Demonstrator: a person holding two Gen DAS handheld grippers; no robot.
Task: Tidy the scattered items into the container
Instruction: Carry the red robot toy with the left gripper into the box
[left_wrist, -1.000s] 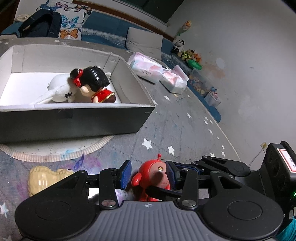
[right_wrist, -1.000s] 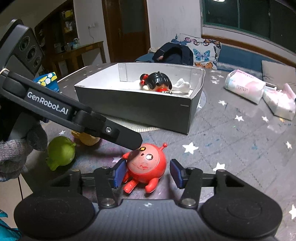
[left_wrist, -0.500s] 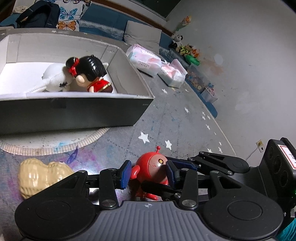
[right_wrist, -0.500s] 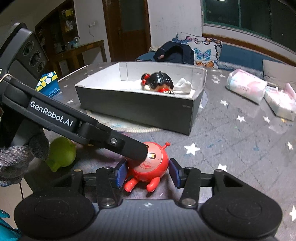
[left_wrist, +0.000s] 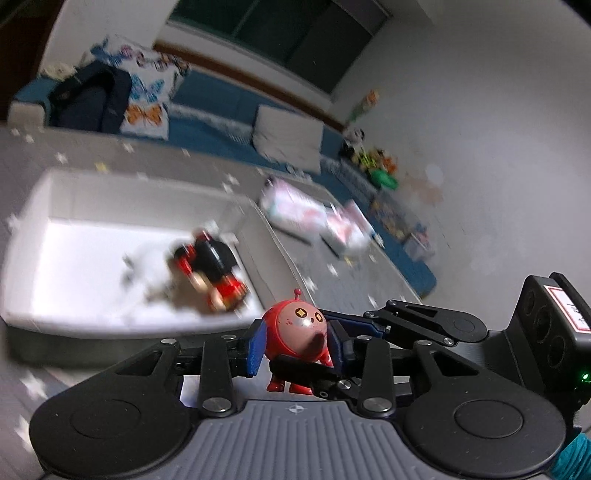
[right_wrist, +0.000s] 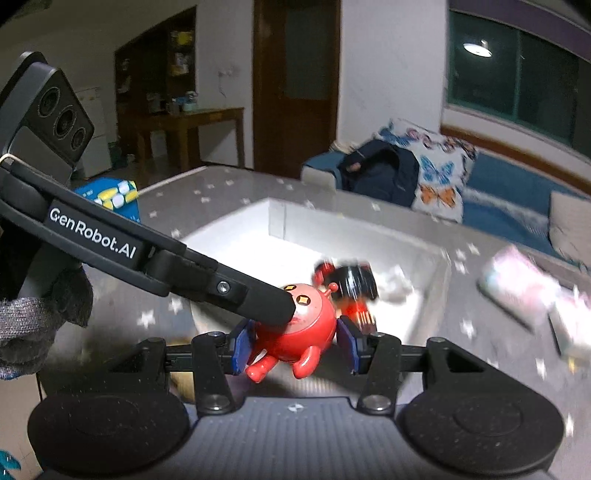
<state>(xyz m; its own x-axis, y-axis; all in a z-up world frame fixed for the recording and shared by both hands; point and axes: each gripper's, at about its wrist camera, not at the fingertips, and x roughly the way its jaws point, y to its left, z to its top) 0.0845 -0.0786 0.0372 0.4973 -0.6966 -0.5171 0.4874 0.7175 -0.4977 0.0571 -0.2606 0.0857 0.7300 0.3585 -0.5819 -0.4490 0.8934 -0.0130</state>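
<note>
The right hand-held gripper (right_wrist: 295, 349) is clenched on the red round toy (right_wrist: 297, 328), its blue pads pressed to either side of the body, the toy's feet dangling free below. The left hand-held gripper (left_wrist: 295, 345) brackets the same toy from another angle; its blue pads sit close on both flanks, though whether they truly press or merely rest alongside I cannot tell. From the right wrist view, one left finger lies across the toy's face. The toy looks to be off the desk (right_wrist: 229, 188), near the box's front wall.

To do this step well, I judge the pair should travel together at one pace, so neither twists the toy out of the other's grip, carry it clear over the wall, and let go only once it is low inside, on bare floor away from the doll.

The white-lined box (left_wrist: 55, 192) holds a black-haired doll in red (left_wrist: 210, 269) lying next to a white soft thing, blurred. Much of its floor is bare.
</note>
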